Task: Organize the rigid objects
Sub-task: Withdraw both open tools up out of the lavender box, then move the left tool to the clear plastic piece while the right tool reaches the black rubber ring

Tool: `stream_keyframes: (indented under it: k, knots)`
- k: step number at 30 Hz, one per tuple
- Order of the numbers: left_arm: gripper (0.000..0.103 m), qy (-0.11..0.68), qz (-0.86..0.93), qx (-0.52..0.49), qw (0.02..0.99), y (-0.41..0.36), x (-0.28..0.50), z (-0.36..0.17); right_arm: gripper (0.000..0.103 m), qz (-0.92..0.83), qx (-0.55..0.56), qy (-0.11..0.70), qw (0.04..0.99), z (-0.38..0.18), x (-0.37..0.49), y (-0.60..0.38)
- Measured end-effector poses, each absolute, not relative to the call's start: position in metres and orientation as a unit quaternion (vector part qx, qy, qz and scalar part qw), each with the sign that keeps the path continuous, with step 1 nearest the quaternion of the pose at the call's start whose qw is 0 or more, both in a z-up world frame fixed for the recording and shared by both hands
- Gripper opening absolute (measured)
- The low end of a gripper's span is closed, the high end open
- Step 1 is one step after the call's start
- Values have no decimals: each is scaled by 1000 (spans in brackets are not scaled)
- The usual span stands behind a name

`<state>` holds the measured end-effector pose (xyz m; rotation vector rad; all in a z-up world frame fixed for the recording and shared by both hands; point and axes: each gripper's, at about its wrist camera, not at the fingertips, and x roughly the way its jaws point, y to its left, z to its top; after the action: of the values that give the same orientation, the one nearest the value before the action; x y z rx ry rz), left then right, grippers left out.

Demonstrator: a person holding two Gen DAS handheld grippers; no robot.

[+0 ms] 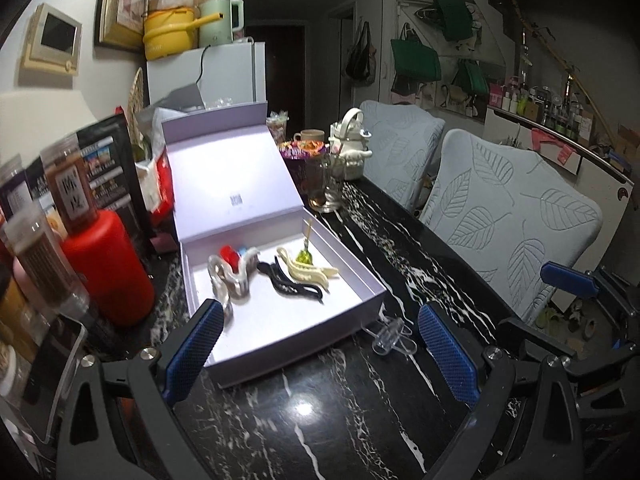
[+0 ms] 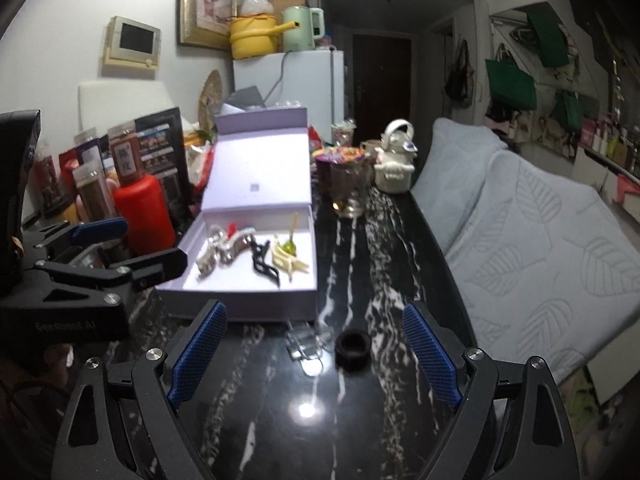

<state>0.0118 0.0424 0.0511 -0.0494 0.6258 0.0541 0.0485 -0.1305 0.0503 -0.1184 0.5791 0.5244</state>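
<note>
Right gripper (image 2: 316, 354) fingers spread, empty; clear clip (image 2: 306, 342) and black ring (image 2: 353, 350) lie between them on desk (image 2: 360, 420). Left gripper (image 1: 320, 350) fingers spread, empty; clip blurry.

Tabletop (image 2: 360, 432): we see black stone veined with white streaks.
Gift box (image 1: 256, 184): we read it as pale lilac, inside and out, ahead of the left gripper (image 1: 320, 344).
Finger pads (image 1: 195, 354): blue with a fine cross-hatch, on black frames.
Hair claws in the box: we count one black (image 1: 290, 282), one cream (image 1: 306, 269), one translucent white (image 1: 232, 276).
Small ornament (image 1: 305, 255): yellow-green.
Clear clip (image 2: 306, 340): colourless, between the right gripper's (image 2: 314, 354) fingers.
Ring (image 2: 353, 349): matt black, beside it.
Bottle (image 1: 108, 268): plain red, to our left.
Chair covers (image 1: 516, 224): pale grey-blue, quilted leaf pattern.
Pot (image 2: 256, 36): yellow.
Kettle (image 2: 302, 28): mint green.
</note>
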Motion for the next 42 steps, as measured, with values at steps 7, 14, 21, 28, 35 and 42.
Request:
stream_keyframes:
  k: [7,14,21,28,35,42]
  knots:
    - [100,331,24,-42,943,38,18,25,91,249,-49,304,918,25,57,-143]
    - [100,356,22,-41,933,29,30,1,91,246,-47,330,910,-3,70,-150]
    - [100,384,17,-52,922,25,44,-22,88,247,-43,354,901,-25,89,-155]
    - [100,408,14,-61,911,24,59,-41,82,255,-40,379,889,-44,111,-153]
    - [100,414,15,-57,908,25,72,-50,80,270,-39,400,875,-59,133,-145]
    - [100,426,0,-71,902,25,84,-57,71,279,-31,424,861,-71,156,-139]
